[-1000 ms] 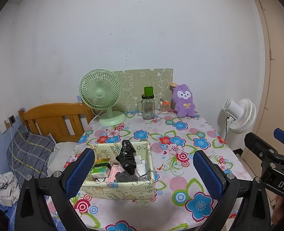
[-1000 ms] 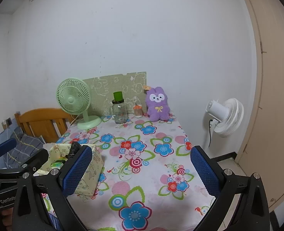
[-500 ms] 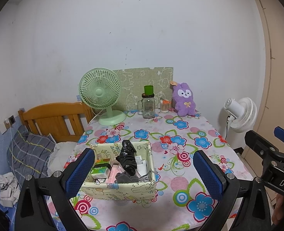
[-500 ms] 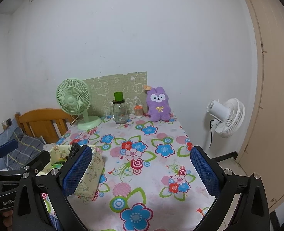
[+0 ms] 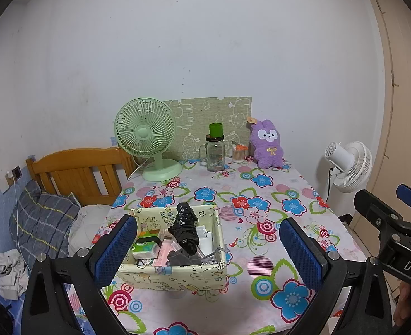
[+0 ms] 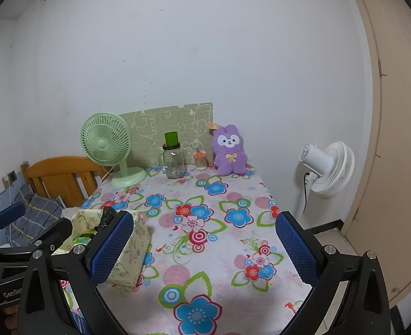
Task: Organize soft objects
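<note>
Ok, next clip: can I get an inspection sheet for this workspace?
Surface: table under a flowered cloth.
Job's things: purple plush rabbit upright at the far edge; fabric box near the front, holding a black folded umbrella and small packets.
Clutter: green fan, glass jar with green cup on top, small orange-lidded jar.
Grippers: left gripper and right gripper, jaws open, empty.
Cables: white fan's black cord.
Surroundings: wooden bed, door.
</note>
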Motion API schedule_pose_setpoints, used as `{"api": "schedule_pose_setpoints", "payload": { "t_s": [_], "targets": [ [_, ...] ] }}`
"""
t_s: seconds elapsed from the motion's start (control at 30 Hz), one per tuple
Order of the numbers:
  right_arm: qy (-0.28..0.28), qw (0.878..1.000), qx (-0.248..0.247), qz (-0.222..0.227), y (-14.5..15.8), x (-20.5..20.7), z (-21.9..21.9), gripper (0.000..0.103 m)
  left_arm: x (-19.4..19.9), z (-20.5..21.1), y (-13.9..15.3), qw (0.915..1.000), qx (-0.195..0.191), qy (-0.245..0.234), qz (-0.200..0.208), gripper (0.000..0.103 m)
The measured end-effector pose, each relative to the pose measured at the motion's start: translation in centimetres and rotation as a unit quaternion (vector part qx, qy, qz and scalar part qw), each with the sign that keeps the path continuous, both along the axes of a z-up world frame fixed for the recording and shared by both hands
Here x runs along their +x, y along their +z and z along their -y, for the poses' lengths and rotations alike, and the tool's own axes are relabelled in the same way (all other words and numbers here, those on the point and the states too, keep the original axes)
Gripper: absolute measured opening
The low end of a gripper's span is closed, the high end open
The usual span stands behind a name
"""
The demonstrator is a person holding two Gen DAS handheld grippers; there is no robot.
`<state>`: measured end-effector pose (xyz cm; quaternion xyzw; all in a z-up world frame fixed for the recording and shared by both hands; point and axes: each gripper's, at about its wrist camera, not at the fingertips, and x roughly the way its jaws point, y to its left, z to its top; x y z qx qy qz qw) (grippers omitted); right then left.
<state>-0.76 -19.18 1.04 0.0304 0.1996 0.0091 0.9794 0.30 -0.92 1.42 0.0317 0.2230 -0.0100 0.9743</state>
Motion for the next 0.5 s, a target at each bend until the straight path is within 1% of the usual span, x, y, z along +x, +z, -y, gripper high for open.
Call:
{"api": "schedule_pose_setpoints", "payload": {
  "t_s": [0.5],
  "targets": [
    [0.0,1.0,0.0,-0.003,-0.32,0.02,-0.32,0.103,0.15,-0.11,-0.39,1.0,0.0,0.001,-0.002,0.103]
  ]
}}
